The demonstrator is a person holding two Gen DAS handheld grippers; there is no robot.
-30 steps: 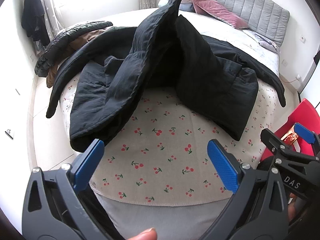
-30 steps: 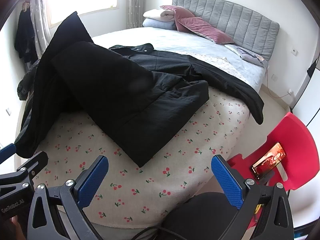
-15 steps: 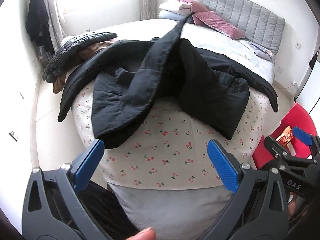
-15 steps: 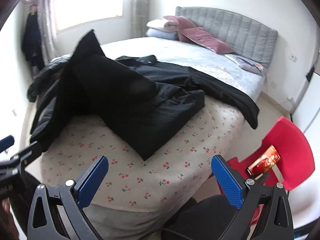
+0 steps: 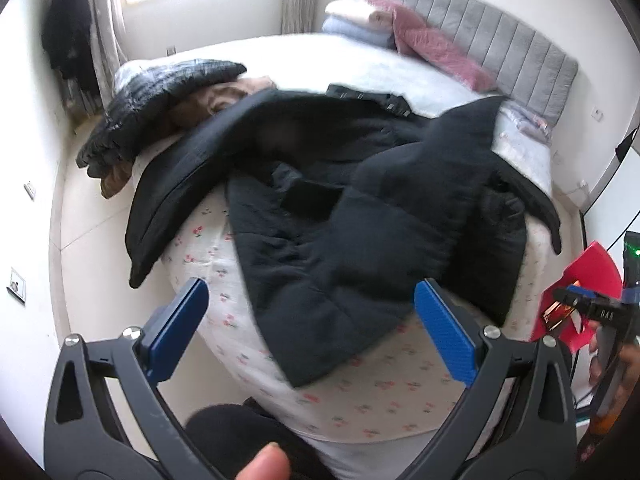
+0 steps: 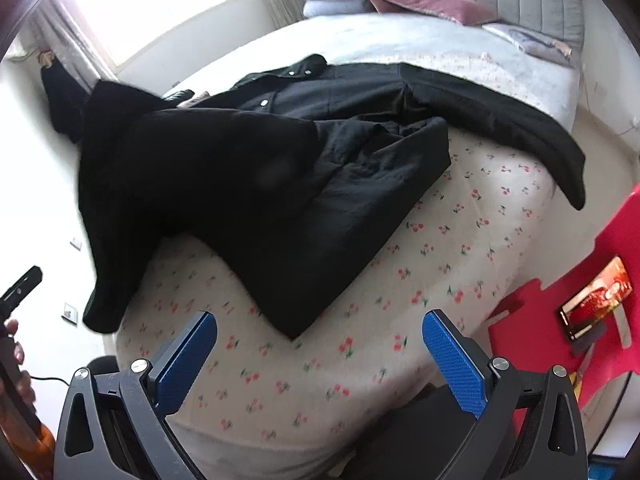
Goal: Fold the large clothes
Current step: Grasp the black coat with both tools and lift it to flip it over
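Observation:
A large black padded coat (image 5: pixel 360 216) (image 6: pixel 248 184) lies spread over the foot of a bed with a cherry-print sheet (image 5: pixel 380 384) (image 6: pixel 460 240). One sleeve hangs off the bed's left side (image 5: pixel 160 208), another trails off the right side (image 6: pixel 520 132). One front panel lies folded across the body in a rumpled heap. My left gripper (image 5: pixel 312 332) is open and empty, held back from the bed's foot. My right gripper (image 6: pixel 320 356) is also open and empty, short of the coat's hem.
More dark and brown clothes (image 5: pixel 160 96) are piled on the bed's far left corner. Pillows (image 5: pixel 424 44) lean on the grey headboard (image 5: pixel 500 52). A red chair (image 6: pixel 580 300) with a phone on it stands right of the bed. Dark clothes hang by the window (image 5: pixel 68 40).
The raised front panel of the coat has dropped and now lies over the body. Both grippers have drawn back and up from the bed, still open.

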